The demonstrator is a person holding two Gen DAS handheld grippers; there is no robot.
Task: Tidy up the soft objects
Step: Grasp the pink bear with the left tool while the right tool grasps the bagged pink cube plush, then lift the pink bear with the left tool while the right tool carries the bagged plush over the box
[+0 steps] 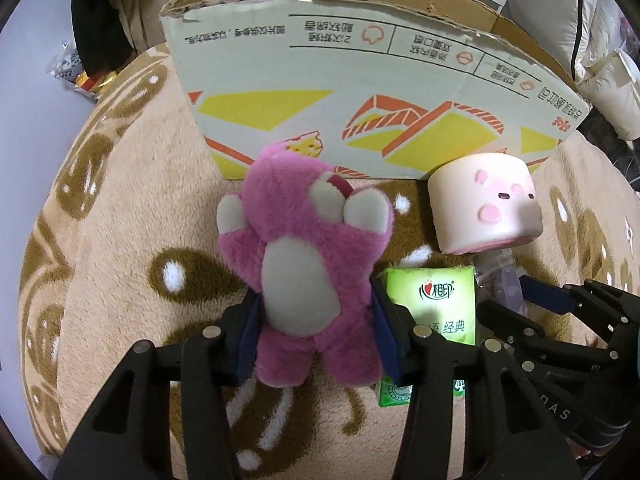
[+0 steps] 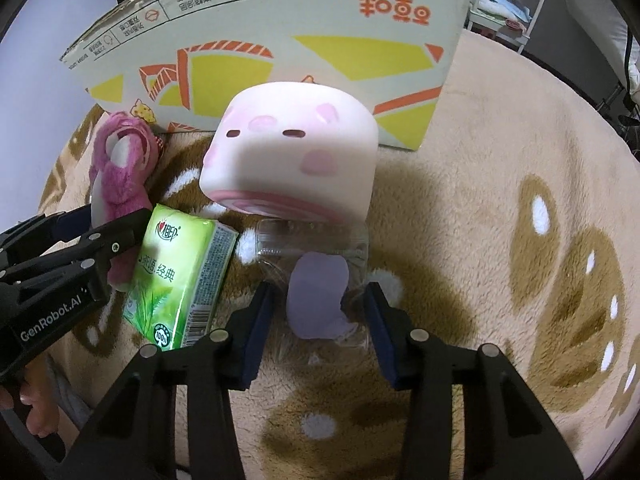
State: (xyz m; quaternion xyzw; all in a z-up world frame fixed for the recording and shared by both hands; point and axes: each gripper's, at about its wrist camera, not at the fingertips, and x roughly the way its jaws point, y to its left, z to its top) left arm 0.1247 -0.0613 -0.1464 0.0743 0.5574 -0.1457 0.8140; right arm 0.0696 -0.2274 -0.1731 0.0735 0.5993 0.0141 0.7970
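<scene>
A pink plush bear lies belly up on the fluffy rug, and my left gripper is shut on its lower body, blue pads pressed into both flanks. In the right wrist view, my right gripper straddles a clear plastic packet holding a soft purple toy; its pads touch the wrapper's two sides. A green tissue pack lies between the two grippers. A white and pink squishy roll cake rests just beyond the packet. The bear and left gripper show at that view's left.
A large printed cardboard box stands open at the far edge of the rug, right behind the toys. White bedding and a white rack are at the back right. A hand holds the left gripper's handle.
</scene>
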